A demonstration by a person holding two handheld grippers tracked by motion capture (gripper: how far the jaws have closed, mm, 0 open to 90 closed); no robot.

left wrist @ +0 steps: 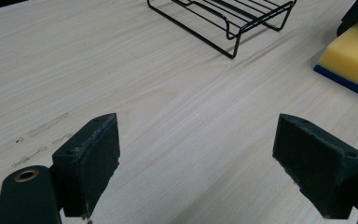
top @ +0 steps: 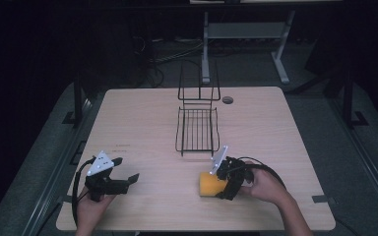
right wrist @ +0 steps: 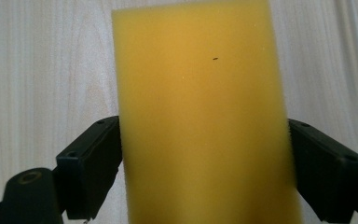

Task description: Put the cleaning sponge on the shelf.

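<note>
A yellow sponge (top: 209, 185) with a blue underside lies flat on the wooden table (top: 142, 113) at the front right; its blue edge shows on the sponge (left wrist: 354, 56) in the left gripper view. My right gripper (top: 217, 186) reaches it from the right and stands open, one jaw on each side of the sponge (right wrist: 200, 116), at or almost at its edges, without squeezing it. At the front left, my left gripper (top: 126, 168) is held open just above the bare table, and nothing lies between the jaws of this gripper (left wrist: 196, 154).
A black wire rack (top: 197, 130) with an upright back stands at the table's middle, just beyond the sponge; the rack (left wrist: 228, 14) is empty. A round cable hole (top: 228, 100) sits near the far edge. Bare wood lies between the two grippers.
</note>
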